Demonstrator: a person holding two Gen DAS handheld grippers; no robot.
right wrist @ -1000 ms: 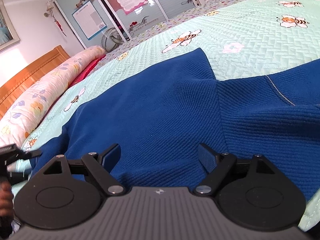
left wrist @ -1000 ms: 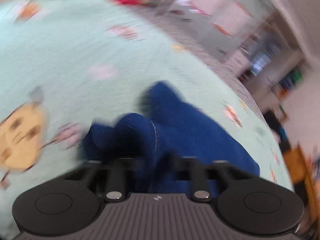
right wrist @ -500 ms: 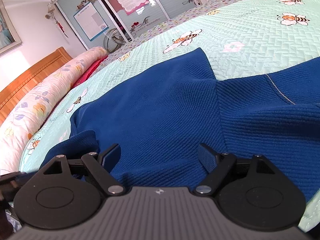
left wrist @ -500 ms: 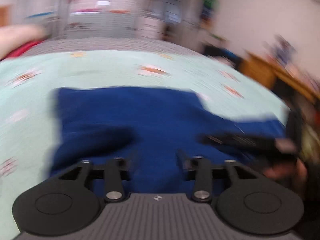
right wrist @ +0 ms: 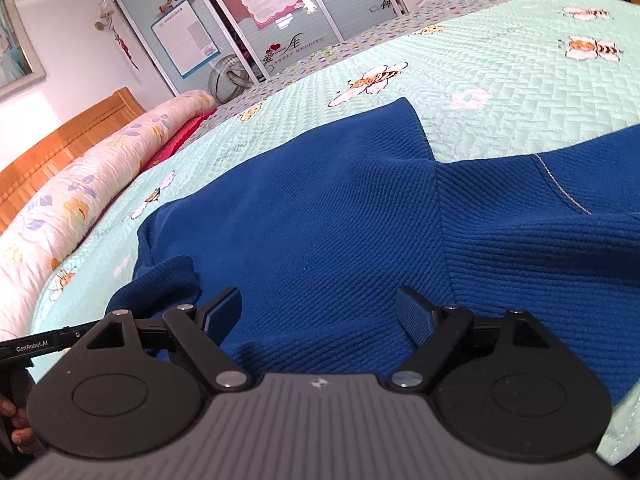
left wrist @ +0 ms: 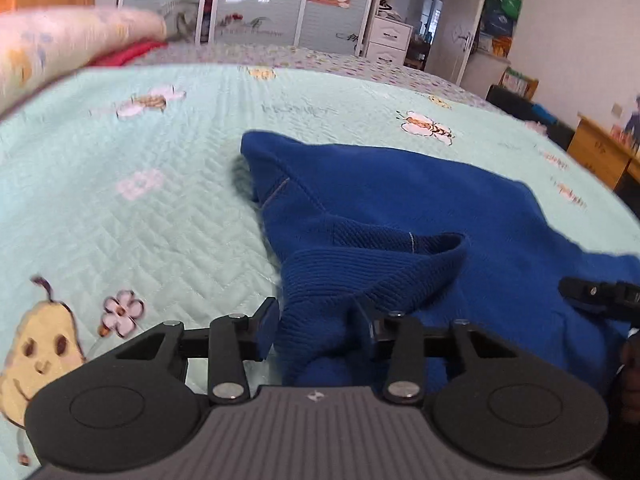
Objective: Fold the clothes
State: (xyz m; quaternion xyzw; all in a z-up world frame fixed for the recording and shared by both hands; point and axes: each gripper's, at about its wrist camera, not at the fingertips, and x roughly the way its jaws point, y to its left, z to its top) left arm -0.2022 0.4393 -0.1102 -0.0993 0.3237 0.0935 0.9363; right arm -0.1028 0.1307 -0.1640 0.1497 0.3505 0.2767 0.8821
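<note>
A blue sweater (left wrist: 400, 208) lies on the bed (left wrist: 160, 208), spread over the mint quilt printed with bees and flowers, its body reaching toward the far edge where a purple dotted border runs. In the left wrist view, a ribbed sleeve cuff (left wrist: 360, 276) is bunched up and folded over the body of the sweater, its end rising between the fingers of the left claw (left wrist: 316, 320). That claw has just been closing, with the cuff between its fingers; the cloth fills the gap and both pads touch it, so it reads as grasping the cuff. To the left of the sweater the quilt is bare, showing a pink flower and a yellow pear face near the near edge. At the right edge of this view the tip of the right claw (left wrist: 596, 296) shows over the blue cloth. In the right wrist view, the right claw (right wrist: 320, 312) hovers low over the sweater with its fingers spread wide, released, and only flat knit showing in the gap between them. A second ribbed sleeve (right wrist: 560, 240) lies folded across the body to its right, a pale seam line running along it. At the lower left of this view part of the left claw's body (right wrist: 36, 346) and a bit of a hand (right wrist: 16, 424) show. A floral bolster (right wrist: 80, 184) and a red pillow (right wrist: 180, 136) lie along the head of the bed, against a wooden headboard (right wrist: 60, 140).
</note>
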